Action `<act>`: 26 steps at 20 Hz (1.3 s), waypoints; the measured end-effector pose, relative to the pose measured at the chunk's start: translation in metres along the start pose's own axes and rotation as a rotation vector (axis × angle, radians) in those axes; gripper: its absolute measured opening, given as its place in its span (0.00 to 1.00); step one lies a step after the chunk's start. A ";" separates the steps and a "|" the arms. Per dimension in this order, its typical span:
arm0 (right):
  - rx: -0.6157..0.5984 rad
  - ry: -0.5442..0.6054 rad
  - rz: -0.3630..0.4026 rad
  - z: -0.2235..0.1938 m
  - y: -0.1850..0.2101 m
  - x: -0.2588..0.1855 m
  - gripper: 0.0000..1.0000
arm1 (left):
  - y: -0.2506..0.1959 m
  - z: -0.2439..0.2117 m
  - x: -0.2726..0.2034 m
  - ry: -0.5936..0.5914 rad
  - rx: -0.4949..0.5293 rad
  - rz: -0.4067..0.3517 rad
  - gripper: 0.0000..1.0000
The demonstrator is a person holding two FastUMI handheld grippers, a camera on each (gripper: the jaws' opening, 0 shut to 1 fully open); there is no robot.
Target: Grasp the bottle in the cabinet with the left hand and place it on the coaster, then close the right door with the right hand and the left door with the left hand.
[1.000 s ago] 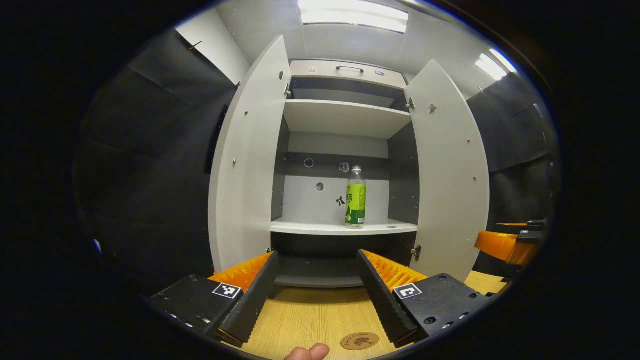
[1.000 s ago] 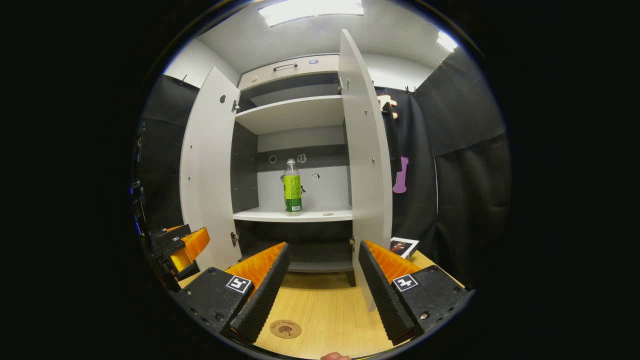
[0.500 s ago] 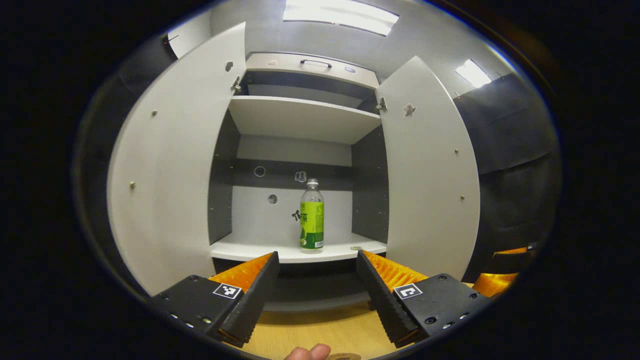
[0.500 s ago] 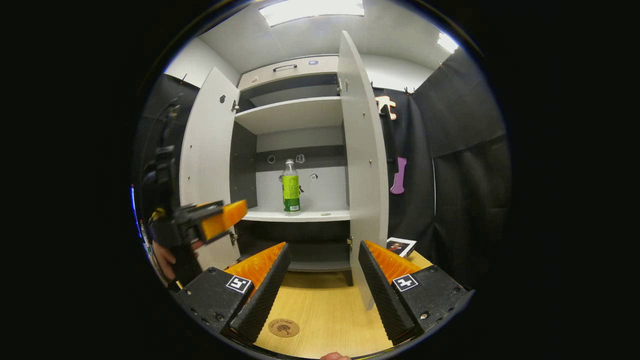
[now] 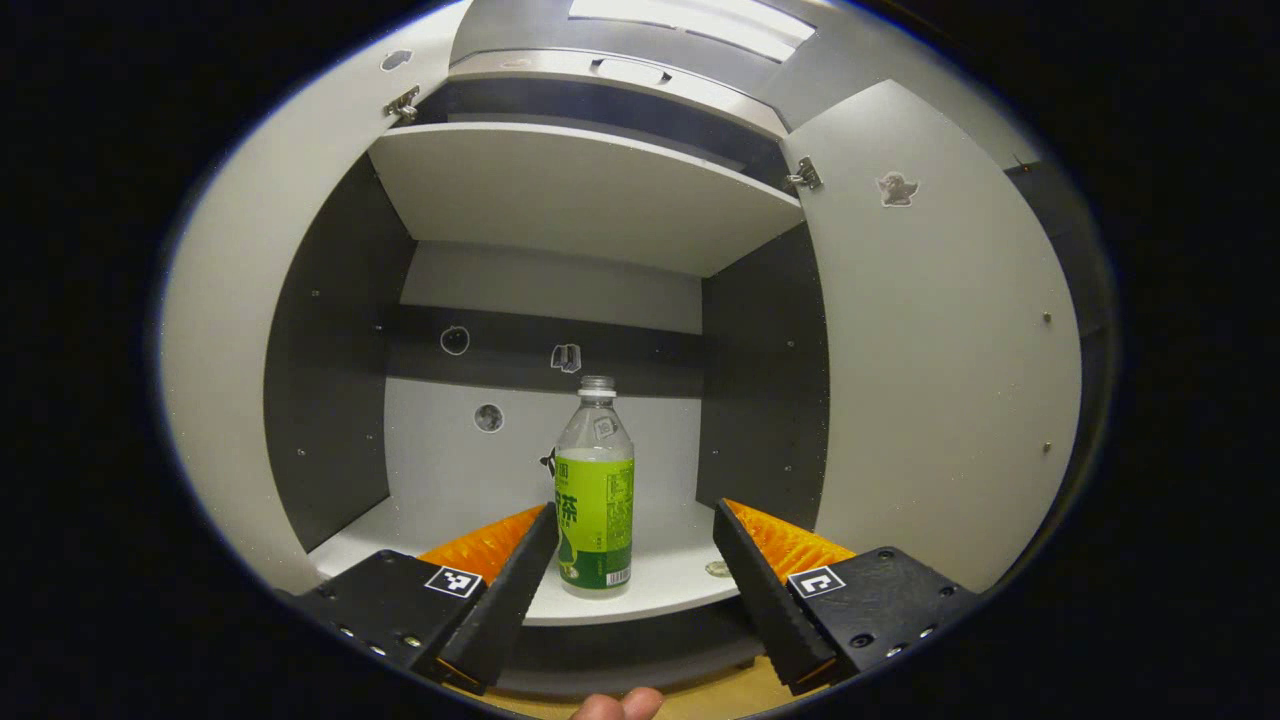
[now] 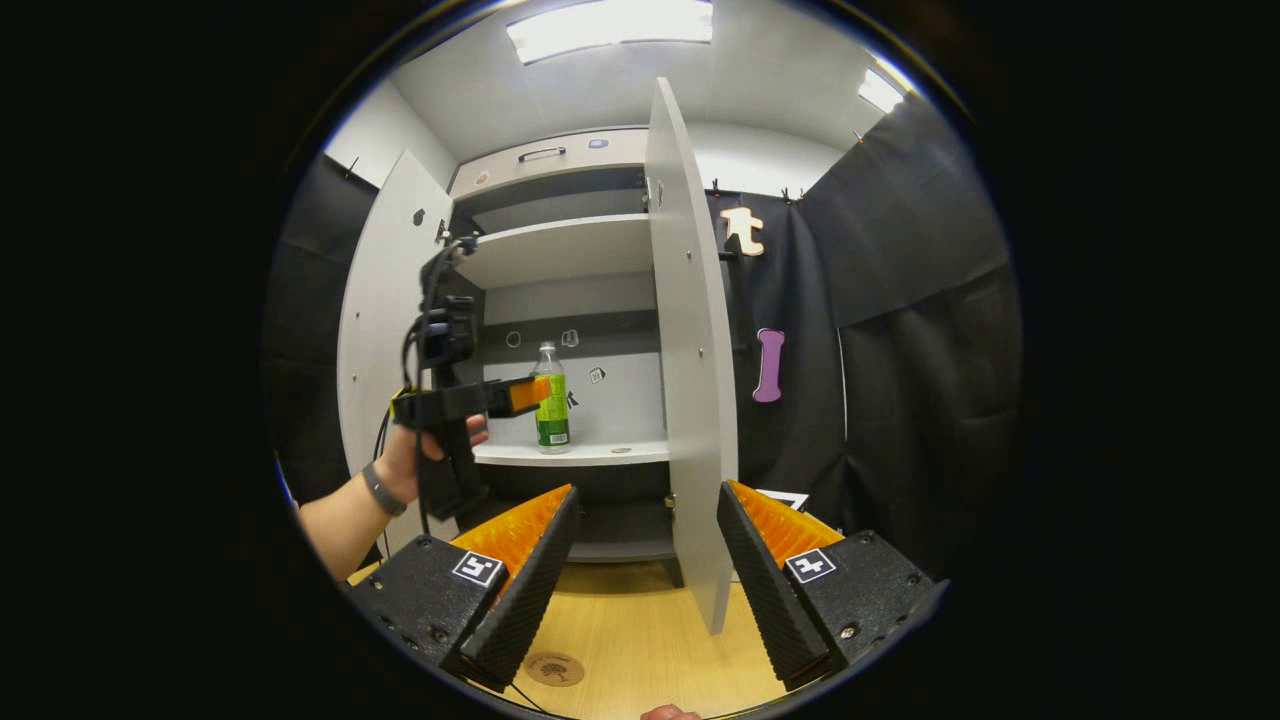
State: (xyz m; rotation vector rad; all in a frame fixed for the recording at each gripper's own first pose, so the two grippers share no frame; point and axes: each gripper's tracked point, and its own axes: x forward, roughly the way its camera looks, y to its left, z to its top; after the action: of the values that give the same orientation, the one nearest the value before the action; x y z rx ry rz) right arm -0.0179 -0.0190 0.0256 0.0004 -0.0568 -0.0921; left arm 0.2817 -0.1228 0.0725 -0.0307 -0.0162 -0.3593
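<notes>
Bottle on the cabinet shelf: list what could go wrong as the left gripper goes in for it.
1. The bottle is tall, narrow and upright, and sits nearer one side of the open left gripper; that side could nudge it and tip it over before the grip closes.
2. The right door juts out over the table; carrying the bottle out towards the coaster, the arm could clip the door's edge.

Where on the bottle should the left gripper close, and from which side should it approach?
Probably on the labelled middle of the bottle, approaching straight in from the cabinet's open front. The bottle stands upright on the shelf, and its body is straight and round. The left gripper is open with its fingers level.
</notes>
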 end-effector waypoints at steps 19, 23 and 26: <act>0.016 0.014 -0.021 0.000 -0.022 0.013 0.85 | 0.039 -0.016 0.090 0.077 -0.028 0.073 0.73; 0.014 0.023 0.007 -0.003 -0.012 0.013 0.84 | 0.033 -0.002 0.056 0.045 0.034 0.072 0.73; 0.006 0.028 0.037 -0.003 -0.003 0.013 0.85 | 0.025 0.002 0.023 0.033 0.056 0.039 0.73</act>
State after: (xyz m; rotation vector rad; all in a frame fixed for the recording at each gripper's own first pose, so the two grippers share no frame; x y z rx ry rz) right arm -0.0051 -0.0227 0.0229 0.0067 -0.0294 -0.0546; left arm 0.3117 -0.1076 0.0744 0.0304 0.0068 -0.3204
